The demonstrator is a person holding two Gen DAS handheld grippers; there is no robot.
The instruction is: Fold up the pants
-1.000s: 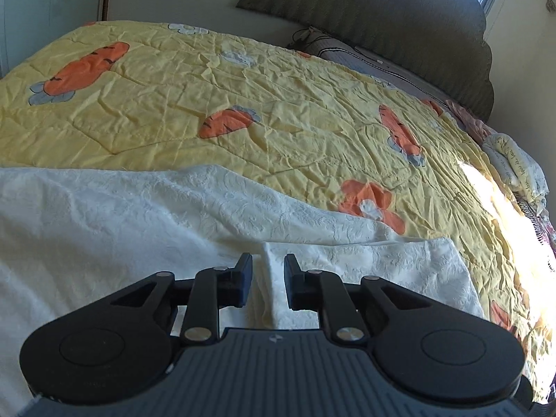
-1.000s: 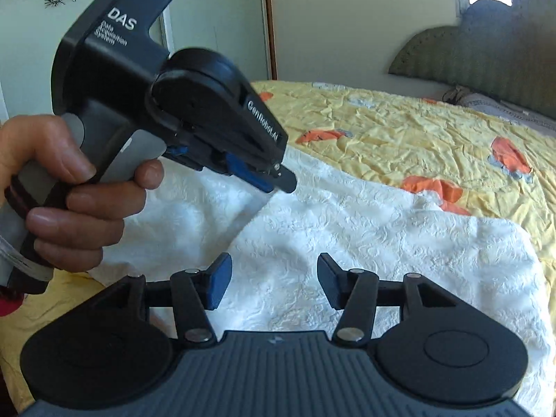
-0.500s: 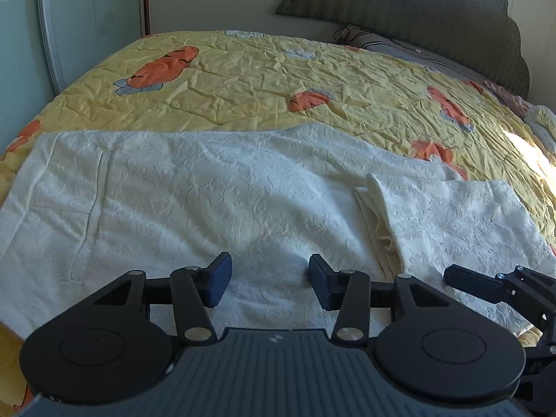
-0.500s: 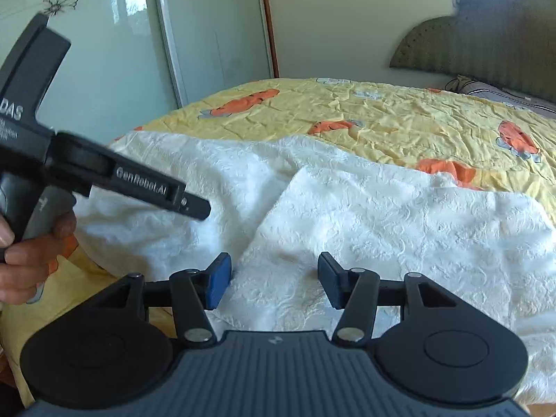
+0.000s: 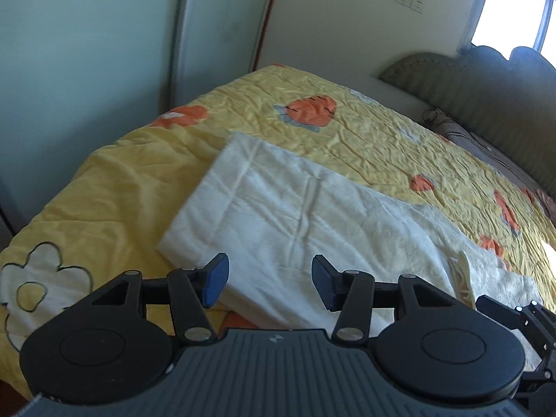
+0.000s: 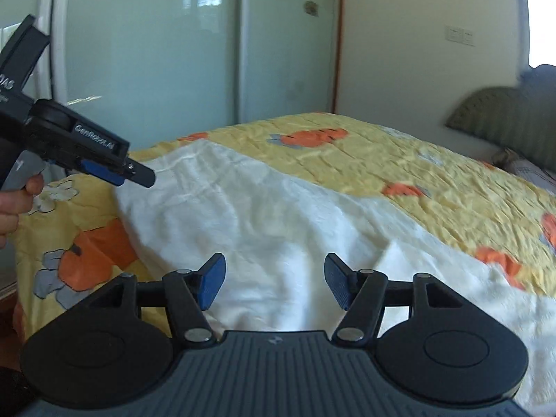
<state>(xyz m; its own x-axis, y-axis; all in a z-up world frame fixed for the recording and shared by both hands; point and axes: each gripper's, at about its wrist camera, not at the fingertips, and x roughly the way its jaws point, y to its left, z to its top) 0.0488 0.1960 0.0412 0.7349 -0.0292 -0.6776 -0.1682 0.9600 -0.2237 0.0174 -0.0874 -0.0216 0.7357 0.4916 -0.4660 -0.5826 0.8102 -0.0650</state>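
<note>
Fingers (image 5: 217, 279) of both grippers just spread wider, apart, empty above white pants (image 5: 299, 208).

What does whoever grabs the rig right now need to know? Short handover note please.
Left gripper: jaws have just been opening, nothing between them, hanging over the near end of the pants.
Right gripper: jaws also just opening, nothing held, above the middle of the cloth.
White pants: flat on the yellow quilt, lying along its near edge. One end already looks folded over, with a doubled edge toward the right end.
Done: apparently a first fold, then release.
Left: likely regrip the end nearest the left gripper and fold again, then smooth it.
</note>
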